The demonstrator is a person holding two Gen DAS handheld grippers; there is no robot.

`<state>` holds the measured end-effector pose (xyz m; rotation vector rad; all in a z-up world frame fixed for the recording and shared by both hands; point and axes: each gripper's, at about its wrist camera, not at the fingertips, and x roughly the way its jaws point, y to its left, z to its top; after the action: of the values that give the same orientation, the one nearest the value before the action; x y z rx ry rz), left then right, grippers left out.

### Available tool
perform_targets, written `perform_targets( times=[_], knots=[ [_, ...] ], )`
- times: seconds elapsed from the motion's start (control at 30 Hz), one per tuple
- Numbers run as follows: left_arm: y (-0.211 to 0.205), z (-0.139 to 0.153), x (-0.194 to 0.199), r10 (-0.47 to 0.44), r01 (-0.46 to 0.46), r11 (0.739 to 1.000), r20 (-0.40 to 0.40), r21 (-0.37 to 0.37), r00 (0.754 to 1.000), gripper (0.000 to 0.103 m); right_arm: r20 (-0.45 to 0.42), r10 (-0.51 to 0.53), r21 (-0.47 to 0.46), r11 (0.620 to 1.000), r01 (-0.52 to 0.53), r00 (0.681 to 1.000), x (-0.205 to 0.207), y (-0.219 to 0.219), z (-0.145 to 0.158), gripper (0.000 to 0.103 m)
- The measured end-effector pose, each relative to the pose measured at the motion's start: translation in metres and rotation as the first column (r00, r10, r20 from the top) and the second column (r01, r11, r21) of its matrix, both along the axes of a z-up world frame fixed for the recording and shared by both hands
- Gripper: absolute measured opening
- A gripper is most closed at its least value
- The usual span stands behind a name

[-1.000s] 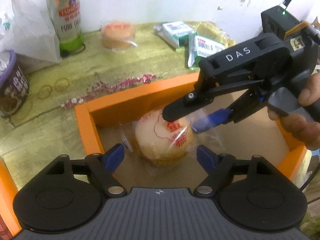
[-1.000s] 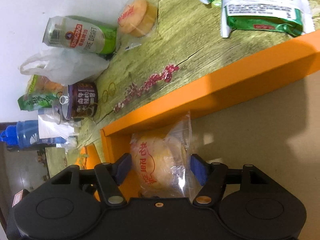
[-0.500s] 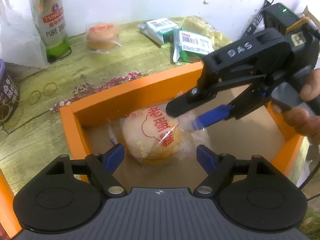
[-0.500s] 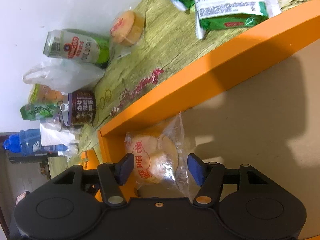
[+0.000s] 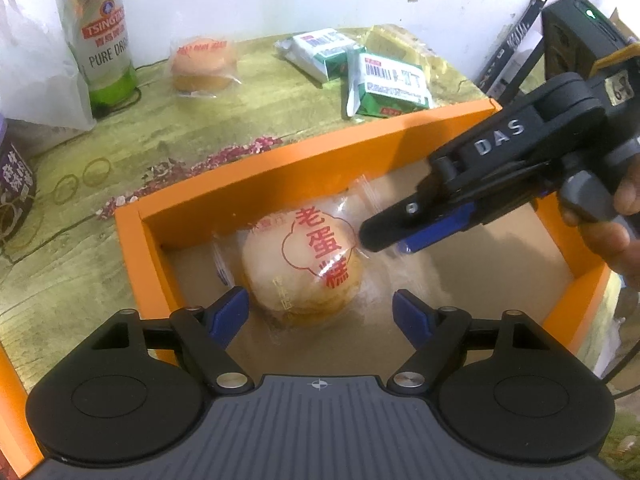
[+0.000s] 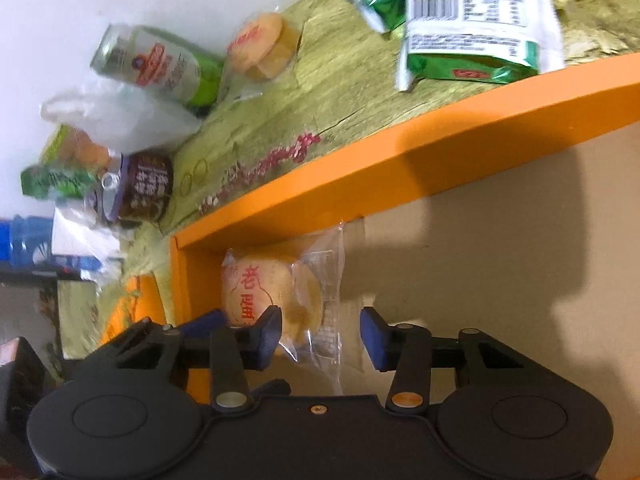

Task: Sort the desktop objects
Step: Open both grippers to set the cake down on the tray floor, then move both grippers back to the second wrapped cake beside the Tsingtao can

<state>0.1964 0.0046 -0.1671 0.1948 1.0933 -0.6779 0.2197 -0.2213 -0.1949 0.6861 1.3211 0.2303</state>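
Cake (image 5: 304, 264) in its clear wrapper is sitting inside the orange box (image 5: 256, 178), tucked into the corner by the wall, so the sorting step in hand looks like dropping it off or nudging it into place there. The right gripper (image 6: 320, 332) has its fingers closing, with the crinkly wrapper edge between them, though the pads don't seem to be pressing on it yet. The left gripper (image 5: 320, 308) hangs over the cake with its fingers apart and nothing held. Next move probably calls for deciding whether that cake stays put, then going for the second cake (image 5: 202, 66) or the green packets (image 5: 390, 90) out on the counter (image 5: 168, 128), which means lifting clear of the box wall first. The left view shows the right gripper from outside plus the hand (image 5: 608, 236) on its trigger, which the right view can't see. The right view picks up the stuff at the far end: beer can (image 6: 154, 68), plastic bag (image 6: 116, 116), dark tin (image 6: 138, 190).
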Motion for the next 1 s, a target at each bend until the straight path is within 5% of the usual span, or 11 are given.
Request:
perform_targets(
  times=[0.4, 1.0],
  knots=[
    [0.000, 0.000, -0.003, -0.017, 0.017, 1.000, -0.003, 0.005, 1.000, 0.080, 0.063, 0.066, -0.036, 0.997, -0.064, 0.996, 0.014, 0.007, 0.004, 0.037],
    [0.007, 0.008, 0.000, 0.020, -0.020, 0.999, 0.004, -0.035, 1.000, 0.080, 0.082, 0.021, -0.031, 0.999, -0.019, 0.996, 0.000, -0.007, 0.021, 0.040]
  ],
)
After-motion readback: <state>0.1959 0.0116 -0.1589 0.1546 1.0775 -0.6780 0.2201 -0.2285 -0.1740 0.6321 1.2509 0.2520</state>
